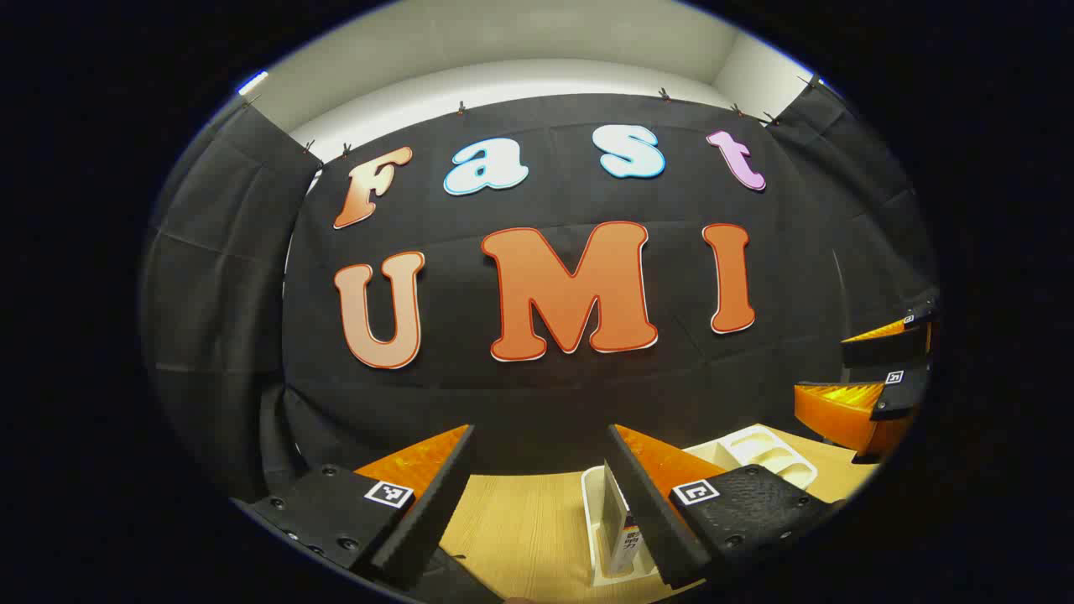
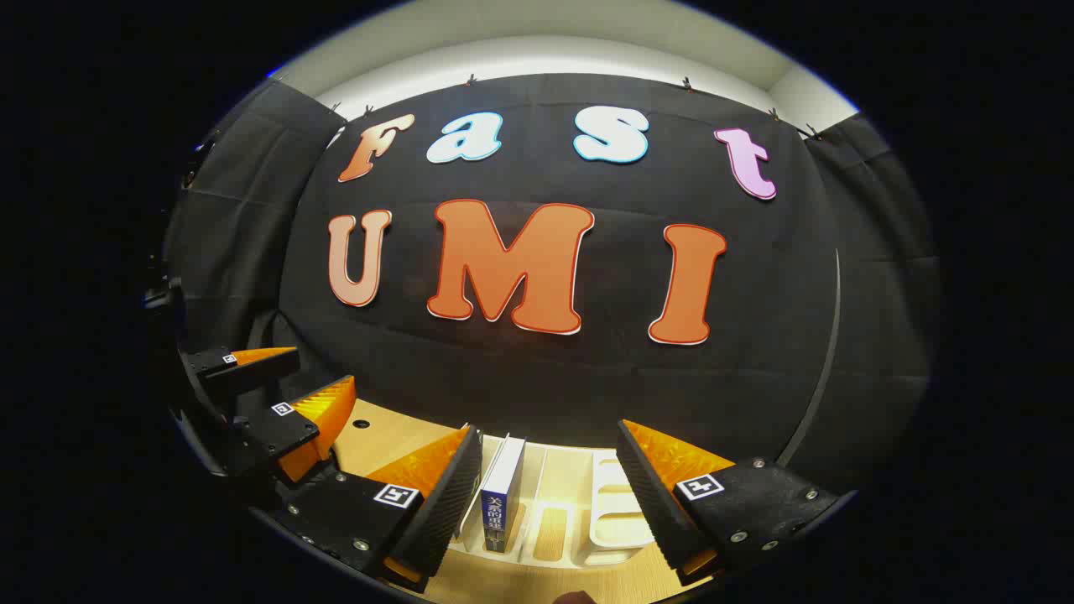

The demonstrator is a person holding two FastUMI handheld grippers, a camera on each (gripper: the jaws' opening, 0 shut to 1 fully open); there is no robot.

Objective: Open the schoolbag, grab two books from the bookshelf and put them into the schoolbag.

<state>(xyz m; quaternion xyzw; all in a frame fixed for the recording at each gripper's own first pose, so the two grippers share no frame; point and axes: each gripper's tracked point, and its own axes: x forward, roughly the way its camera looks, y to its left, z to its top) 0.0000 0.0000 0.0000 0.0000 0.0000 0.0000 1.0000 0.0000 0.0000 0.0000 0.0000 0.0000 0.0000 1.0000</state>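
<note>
Both hand-held grippers, left (image 1: 537, 495) and right (image 2: 550, 495), hang open and empty above the tabletop (image 1: 520, 520); a book (image 2: 502, 495) stands upright in the white bookshelf (image 2: 621, 512).

Hidden and cut-off parts, both gripper views

In the left gripper view, the lower part of the white bookshelf (image 1: 597, 520) is cut by the view's lower edge, and its right side is covered by a finger of the left gripper (image 1: 541, 503); the book (image 1: 625, 537) standing in it is half hidden behind that finger, and its spine print is too small to be made out. The right gripper (image 1: 881, 394) is clipped at the right edge. In the right gripper view, the bookshelf (image 2: 621, 512) is partly masked by the right gripper (image 2: 550, 503), the blue book (image 2: 502, 495) is crowded at its left by one finger, and the left gripper (image 2: 268, 394) is cut off at the left edge.
</note>
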